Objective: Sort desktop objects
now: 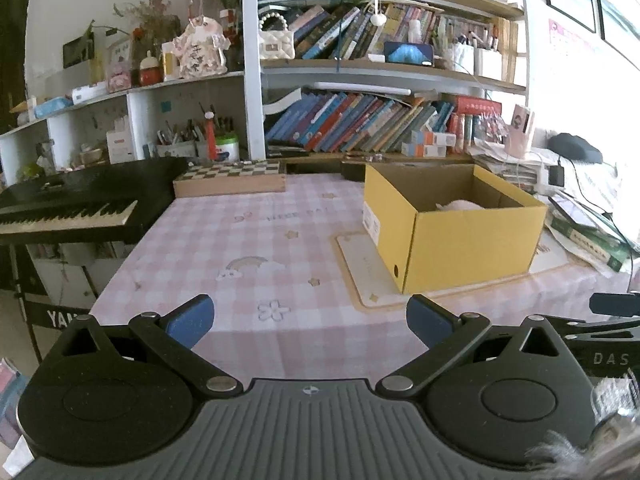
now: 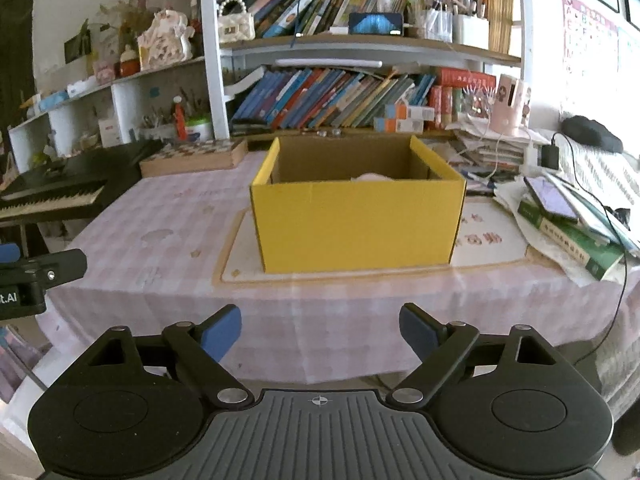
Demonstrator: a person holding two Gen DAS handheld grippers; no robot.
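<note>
An open yellow cardboard box (image 1: 472, 240) (image 2: 356, 224) stands on a pale mat (image 1: 364, 272) (image 2: 492, 248) on the pink checked tablecloth. A pale pink object (image 1: 460, 204) (image 2: 370, 177) lies inside the box, mostly hidden by its wall. My left gripper (image 1: 310, 320) is open and empty, held above the table's near edge, left of the box. My right gripper (image 2: 320, 330) is open and empty, in front of the table edge, facing the box's front wall. The left gripper also shows at the left edge of the right wrist view (image 2: 28, 272).
A wooden chessboard box (image 1: 230, 178) (image 2: 192, 156) lies at the table's back. A black keyboard piano (image 1: 68, 208) (image 2: 48, 192) stands to the left. Stacked books, a phone (image 2: 550, 198) and cables crowd the right side. Bookshelves (image 1: 380, 76) fill the back wall.
</note>
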